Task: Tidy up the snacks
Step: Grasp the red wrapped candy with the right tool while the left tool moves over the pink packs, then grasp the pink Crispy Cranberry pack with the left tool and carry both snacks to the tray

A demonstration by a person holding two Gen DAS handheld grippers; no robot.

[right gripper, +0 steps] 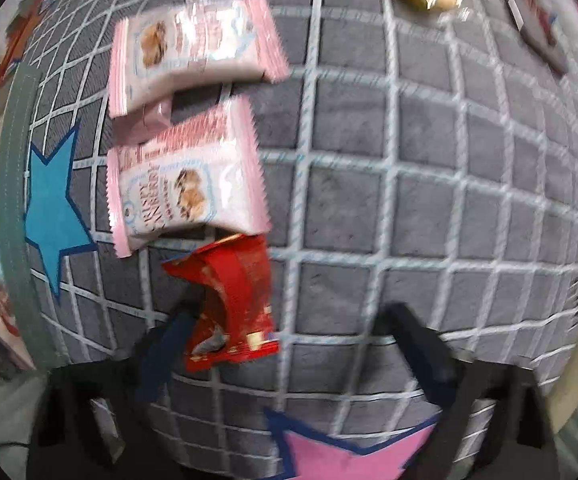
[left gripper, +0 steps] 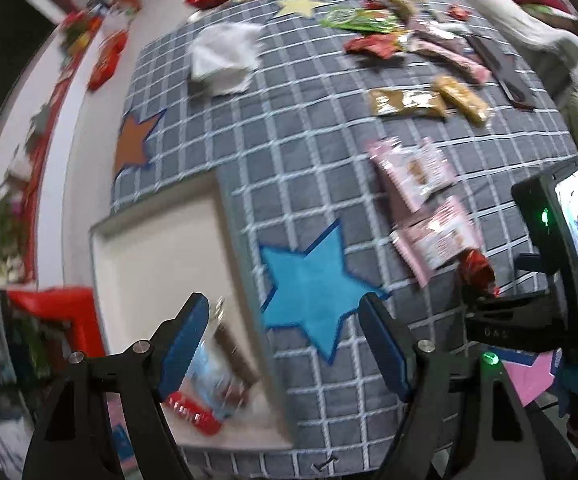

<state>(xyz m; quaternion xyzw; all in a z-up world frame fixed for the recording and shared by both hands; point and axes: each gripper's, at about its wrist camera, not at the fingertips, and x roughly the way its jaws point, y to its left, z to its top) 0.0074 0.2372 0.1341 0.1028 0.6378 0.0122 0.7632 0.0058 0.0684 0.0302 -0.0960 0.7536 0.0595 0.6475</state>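
The red snack packet [right gripper: 231,304] sat low and left of centre in the right wrist view, against the inner face of the right gripper [right gripper: 285,344]'s left finger. That gripper's fingers stood wide apart, so the packet was not clamped; whether it lay on the grey checked cloth [right gripper: 449,184] or hung off the finger could not be told through the blur. It looked light, thin and crinkly, already creased, with a glossy film that would likely slip. A hold across the flat middle would probably crush its contents least, while a sealed end would give the firmest pinch.

Two pink-and-white cookie packets [right gripper: 187,176] lay just above it, one above the other, puffed and probably fragile. In the left wrist view, two gold-wrapped bars [left gripper: 409,102] lay at upper right, with a blurred heap of further wrappers [left gripper: 373,20] beyond that could not be counted, and crumpled white tissue [left gripper: 225,58] at upper centre.

The left gripper [left gripper: 285,336] hung with fingers apart and nothing between them, over the edge of a shallow cream tray [left gripper: 157,240] at lower left. At least two packets lay at the tray's bottom edge, a blue-and-red packet [left gripper: 209,396] and a brown bar [left gripper: 235,354].
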